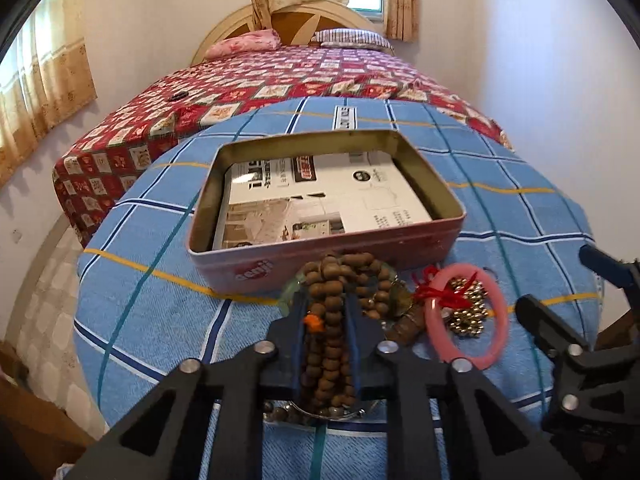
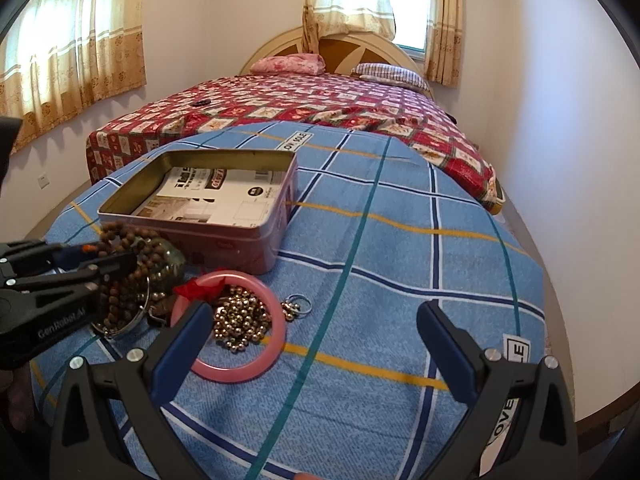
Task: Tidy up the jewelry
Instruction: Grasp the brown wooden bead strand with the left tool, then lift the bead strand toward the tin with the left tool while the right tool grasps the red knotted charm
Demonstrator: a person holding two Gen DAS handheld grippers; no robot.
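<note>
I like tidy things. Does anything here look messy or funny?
Yes. The jewelry sits in a jumbled heap on the blue cloth: gold beads tangled inside the pink bangle, beside the brown bead string that the left tongs grip. The tin holds only paper.

The blue checked cloth [image 2: 400, 240] lies bare to the right of the tin [image 2: 224, 216] and of the pink bangle [image 2: 240, 360], leaving open passage on that side. The tin's near wall stands just behind the pile of wooden beads [image 1: 332, 320], blocking a low approach from the far side. The bangle, the gold beads [image 2: 238, 320] inside it and a small ring [image 2: 300, 306] crowd the near left.
</note>
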